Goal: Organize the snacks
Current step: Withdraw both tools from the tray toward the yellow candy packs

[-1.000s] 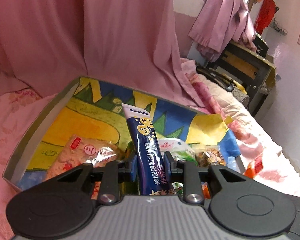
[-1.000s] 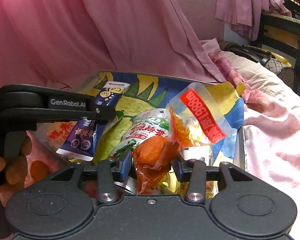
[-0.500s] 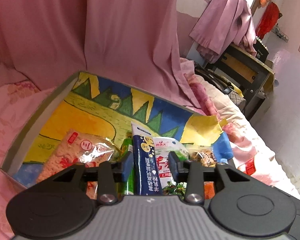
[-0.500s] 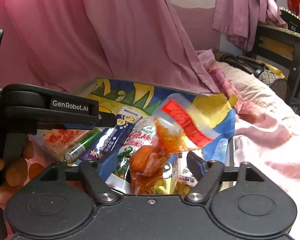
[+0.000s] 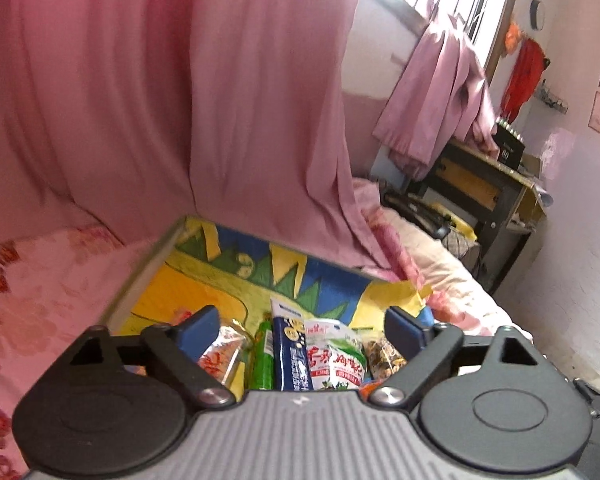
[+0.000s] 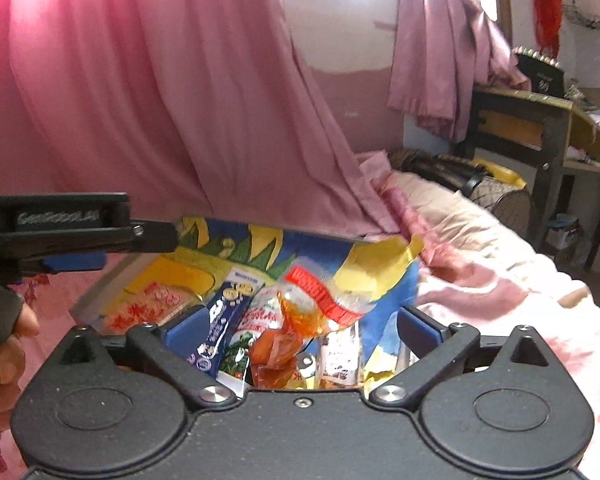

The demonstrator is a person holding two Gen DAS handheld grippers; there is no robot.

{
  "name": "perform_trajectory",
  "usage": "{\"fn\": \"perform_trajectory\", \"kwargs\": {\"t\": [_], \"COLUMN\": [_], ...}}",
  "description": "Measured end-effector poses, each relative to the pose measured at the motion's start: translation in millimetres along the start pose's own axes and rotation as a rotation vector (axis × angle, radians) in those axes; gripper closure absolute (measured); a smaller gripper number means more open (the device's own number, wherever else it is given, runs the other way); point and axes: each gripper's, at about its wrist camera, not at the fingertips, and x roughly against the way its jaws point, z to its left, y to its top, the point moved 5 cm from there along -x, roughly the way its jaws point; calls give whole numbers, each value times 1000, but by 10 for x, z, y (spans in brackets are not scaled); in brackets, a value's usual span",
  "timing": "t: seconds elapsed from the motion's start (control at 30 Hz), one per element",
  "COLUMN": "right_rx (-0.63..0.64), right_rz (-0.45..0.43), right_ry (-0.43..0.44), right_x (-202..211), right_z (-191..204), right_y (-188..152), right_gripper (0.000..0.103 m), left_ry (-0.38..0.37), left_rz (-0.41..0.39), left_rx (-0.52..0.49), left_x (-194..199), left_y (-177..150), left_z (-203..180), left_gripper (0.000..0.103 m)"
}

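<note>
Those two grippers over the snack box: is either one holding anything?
No. The left gripper and right gripper have just been opening; the snacks lie free in the box.

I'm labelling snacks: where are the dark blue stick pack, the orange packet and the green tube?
dark blue stick pack [image 5: 290,354], left wrist view, printed middle.
orange packet [image 6: 278,346], right wrist view, crumpled orange body.
green tube [image 5: 263,354], left wrist view, side.

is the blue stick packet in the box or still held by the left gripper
In the box. The blue stick packet lies among the other snacks; the left gripper has just been opening, its pads clear of it.
</note>
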Motion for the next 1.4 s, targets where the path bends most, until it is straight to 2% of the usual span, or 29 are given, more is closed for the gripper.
{"fn": "perform_trajectory", "kwargs": {"t": [0.13,0.4,0.57,0.93,1.4], "right_rx": [-9,-22,-65,-95,-129], "right_rz": [-42,-99,-104,-81,3], "right_ry": [-11,-18,-15,-15,-40], "right_x": [255,774,1028,1556,1861], "right_z": [-17,-21,-42,21,65], "right_y": [52,50,-4,-248,-579], "right_gripper": [1,1,1,1,1], "left_ry": [28,58,92,132,186], "left_rz": [-62,-107,-123,-82,-4], "left_rx": [-39,-89,-111,-174,-216], "left_x": [300,808,1101,1565,1898], "left_y": [12,-63,-209,-607,-964], "left_z": [-62,-180,-186,-241,-203], "left_gripper": [1,0,0,0,0]}}
